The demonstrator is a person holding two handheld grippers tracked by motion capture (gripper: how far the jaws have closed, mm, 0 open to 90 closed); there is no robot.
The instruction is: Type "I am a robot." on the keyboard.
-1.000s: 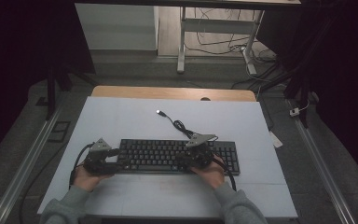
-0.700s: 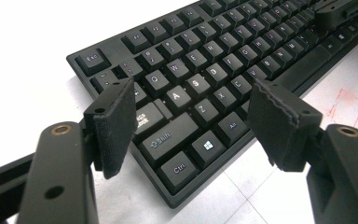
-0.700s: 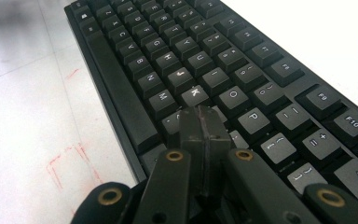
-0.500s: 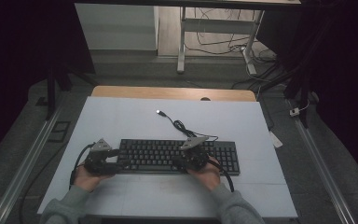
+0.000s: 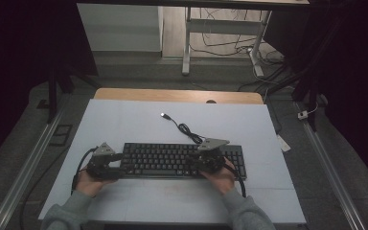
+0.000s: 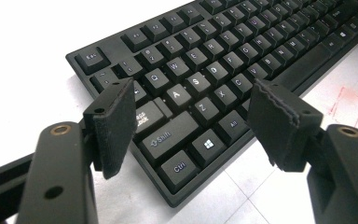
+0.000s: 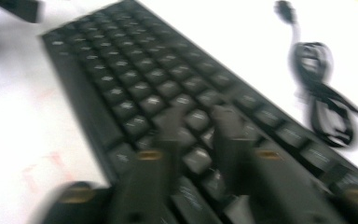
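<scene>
Across the lower middle of the high view, the black keyboard (image 5: 182, 160) lies flat on the white counter (image 5: 124, 120), with its coiled cable (image 5: 188, 129) trailing toward the upper middle and its plug resting loose on the surface. The left gripper (image 5: 106, 165) sits at the keyboard's left end; in the left gripper view its fingers (image 6: 114, 123) stand wide apart, straddling the lower-left corner of the keyboard (image 6: 205, 88) near the Ctrl and Shift keys without touching it. The right gripper (image 5: 210, 159) hovers over the keys right of the middle. Its jaws have just been opening; in the blurred right gripper view its fingers (image 7: 228, 140) are parted a little above the keys (image 7: 158, 93), with nothing between them. By my reading, the keyboard is not yet gripped by either hand, so lifting or shifting it, and anything to do with the cable, is left to do.
</scene>
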